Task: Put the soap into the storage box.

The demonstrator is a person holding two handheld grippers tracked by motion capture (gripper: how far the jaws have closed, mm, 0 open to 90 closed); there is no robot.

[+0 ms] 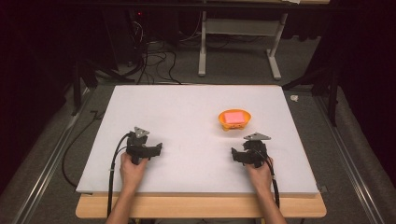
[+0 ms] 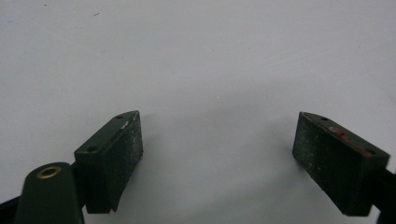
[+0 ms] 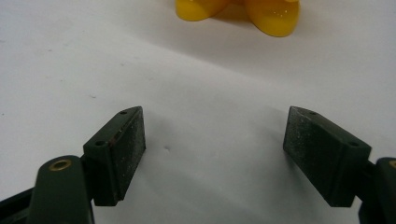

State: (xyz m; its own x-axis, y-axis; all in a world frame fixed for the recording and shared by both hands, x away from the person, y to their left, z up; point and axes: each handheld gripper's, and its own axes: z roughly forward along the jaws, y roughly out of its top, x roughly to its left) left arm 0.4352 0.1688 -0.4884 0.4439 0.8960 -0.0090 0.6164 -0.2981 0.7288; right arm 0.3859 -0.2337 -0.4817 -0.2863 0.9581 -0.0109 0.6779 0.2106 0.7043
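Though both grippers rest on the white board (image 1: 196, 107), no brand, label or writing can be read on anything. Left gripper (image 1: 141, 148): on the near left of the board, held in the left hand (image 1: 132, 169); jaws spread wide, nothing between them but bare white surface. Right gripper (image 1: 252, 151): near right, in the right hand (image 1: 259, 172); jaws likewise released and empty. Orange bowl (image 1: 234, 119) sits right of centre, just beyond the right gripper, holding a pink block (image 1: 234, 116); its yellow-orange base (image 3: 238, 11) shows ahead of the right jaws. Open board lies between them. Behind the board: grey floor, cables (image 1: 154, 60), white stand legs (image 1: 275, 60).
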